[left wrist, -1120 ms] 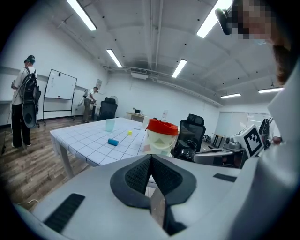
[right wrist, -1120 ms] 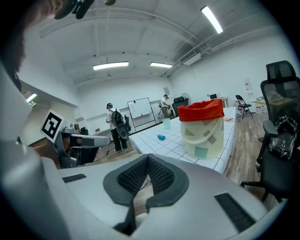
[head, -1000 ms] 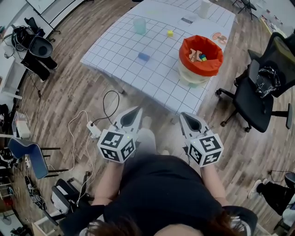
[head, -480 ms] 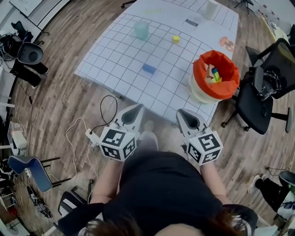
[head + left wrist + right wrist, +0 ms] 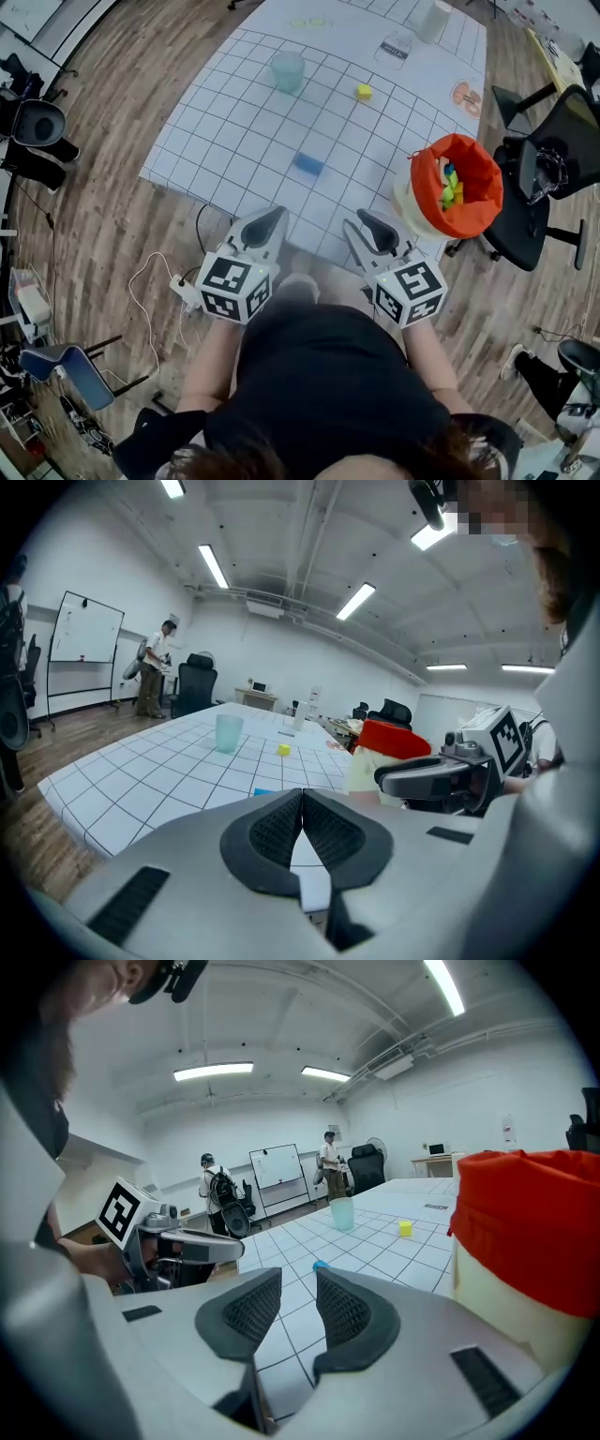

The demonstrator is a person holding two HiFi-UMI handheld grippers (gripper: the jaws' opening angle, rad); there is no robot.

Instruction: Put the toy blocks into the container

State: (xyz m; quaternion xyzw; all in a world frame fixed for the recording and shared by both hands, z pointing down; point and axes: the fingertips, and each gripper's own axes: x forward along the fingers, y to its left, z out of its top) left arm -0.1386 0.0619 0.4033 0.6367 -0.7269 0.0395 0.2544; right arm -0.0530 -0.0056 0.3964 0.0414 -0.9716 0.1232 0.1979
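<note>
A blue block (image 5: 308,164) lies on the white grid-covered table (image 5: 234,122), with a yellow block (image 5: 364,92) farther back. The container (image 5: 457,187), lined in orange-red, stands at the table's near right corner with several blocks inside. Both grippers hover at the table's near edge, short of the blocks. My left gripper (image 5: 274,216) is shut and empty; its pads (image 5: 281,829) meet. My right gripper (image 5: 361,227) has just been opening, and nothing sits between its pads (image 5: 345,1312). The blue block (image 5: 321,1266) shows just beyond the right jaws, the container (image 5: 534,1232) close on their right.
A teal cup (image 5: 288,71) and a white cylinder (image 5: 433,19) stand on the far part of the table. A black office chair (image 5: 553,150) is right of the container. Cables (image 5: 159,272) lie on the wooden floor at left. People stand by a far whiteboard (image 5: 277,1168).
Both grippers have come forward to the table's near edge, and the table and container now sit closer in view. The right jaws have parted; the left stay closed.
</note>
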